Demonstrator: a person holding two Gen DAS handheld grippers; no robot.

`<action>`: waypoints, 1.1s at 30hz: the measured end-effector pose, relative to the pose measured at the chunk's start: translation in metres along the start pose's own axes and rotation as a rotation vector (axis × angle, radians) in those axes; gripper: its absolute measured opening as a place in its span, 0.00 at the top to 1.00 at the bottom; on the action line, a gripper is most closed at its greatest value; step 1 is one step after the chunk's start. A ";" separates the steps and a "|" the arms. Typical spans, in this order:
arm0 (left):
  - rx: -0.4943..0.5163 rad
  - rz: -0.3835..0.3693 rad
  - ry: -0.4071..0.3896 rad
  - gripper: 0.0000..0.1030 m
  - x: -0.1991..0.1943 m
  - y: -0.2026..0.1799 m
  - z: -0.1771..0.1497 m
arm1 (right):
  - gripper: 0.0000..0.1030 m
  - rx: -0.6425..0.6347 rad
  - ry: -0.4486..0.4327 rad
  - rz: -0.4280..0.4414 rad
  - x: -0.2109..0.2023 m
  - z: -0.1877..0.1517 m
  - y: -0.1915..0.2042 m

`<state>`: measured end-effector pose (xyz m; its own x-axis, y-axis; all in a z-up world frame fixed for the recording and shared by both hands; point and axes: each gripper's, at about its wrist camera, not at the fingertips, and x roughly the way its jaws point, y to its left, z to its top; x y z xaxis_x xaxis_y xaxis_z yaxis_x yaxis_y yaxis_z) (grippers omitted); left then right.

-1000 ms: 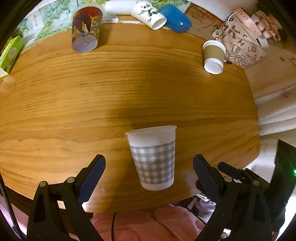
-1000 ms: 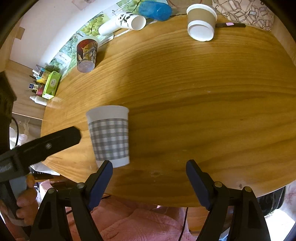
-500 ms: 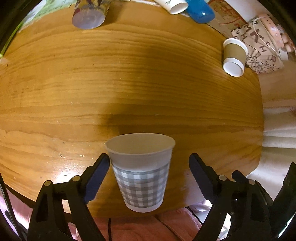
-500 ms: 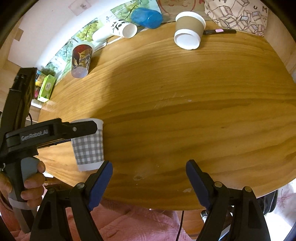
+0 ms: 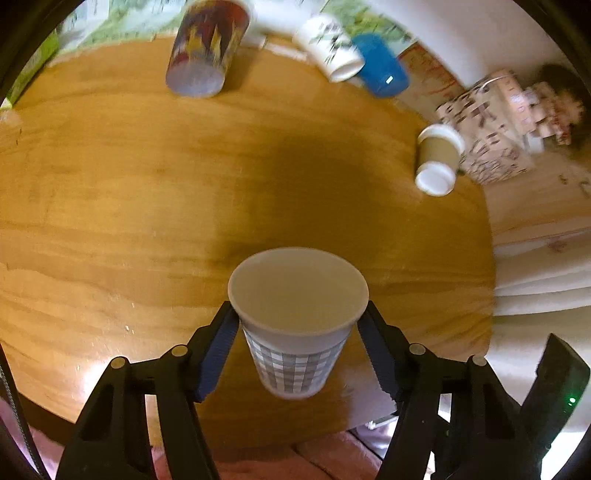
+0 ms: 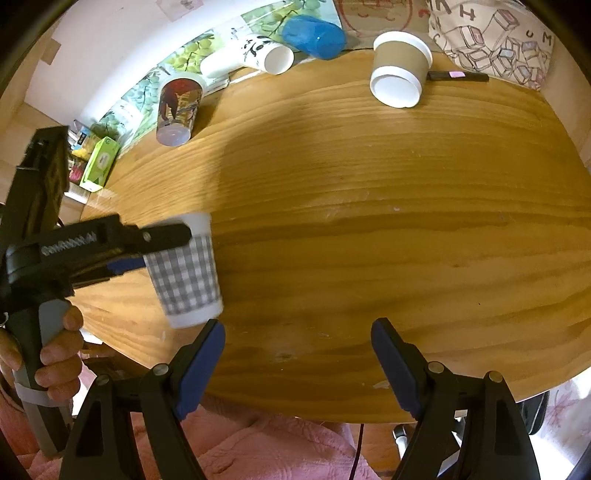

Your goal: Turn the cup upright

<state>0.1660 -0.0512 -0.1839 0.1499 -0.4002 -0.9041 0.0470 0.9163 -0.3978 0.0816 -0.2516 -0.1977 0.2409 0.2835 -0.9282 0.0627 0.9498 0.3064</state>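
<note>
A white paper cup with a grey check band (image 5: 295,332) stands mouth-up near the front edge of the round wooden table (image 5: 147,184). My left gripper (image 5: 299,332) is shut on it, one pad on each side just below the rim. The right wrist view shows the cup (image 6: 188,277) with the left gripper's finger (image 6: 162,236) across its upper part. My right gripper (image 6: 297,354) is open and empty, just right of the cup's base, over the table's front edge.
At the back of the table a patterned tumbler (image 6: 177,107) and a brown paper cup (image 6: 399,70) stand upside down; a white panda cup (image 6: 264,55) and a blue container (image 6: 314,35) lie on their sides. A patterned bag (image 6: 491,40) sits back right.
My left gripper moved forward around the checked cup and closed on it below the rim. The right gripper stayed open in about the same place.
</note>
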 end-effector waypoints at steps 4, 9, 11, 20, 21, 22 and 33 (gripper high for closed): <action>0.068 0.015 -0.106 0.32 -0.015 -0.006 0.000 | 0.20 -0.004 -0.006 0.001 -0.001 -0.002 0.002; 0.144 0.067 -0.152 0.32 -0.013 -0.013 -0.002 | 0.20 -0.004 -0.010 0.003 -0.001 -0.004 0.004; 0.140 0.064 -0.134 0.32 -0.007 -0.013 -0.003 | 0.20 -0.002 -0.011 0.003 -0.002 -0.005 0.004; 0.164 0.068 -0.097 0.32 -0.004 -0.016 -0.016 | 0.20 0.016 -0.018 0.002 -0.005 -0.010 0.000; 0.170 0.070 -0.093 0.31 -0.003 -0.017 -0.017 | 0.20 0.019 -0.017 0.001 -0.005 -0.011 -0.001; 0.176 0.071 -0.091 0.31 -0.004 -0.018 -0.019 | 0.20 0.021 -0.016 0.000 -0.006 -0.011 -0.001; 0.227 0.082 -0.112 0.20 -0.019 -0.028 -0.044 | 0.19 0.015 -0.010 -0.003 -0.009 -0.026 0.000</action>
<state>0.1186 -0.0696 -0.1623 0.2700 -0.3318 -0.9039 0.2484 0.9310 -0.2675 0.0545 -0.2511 -0.1952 0.2505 0.2796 -0.9269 0.0781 0.9484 0.3072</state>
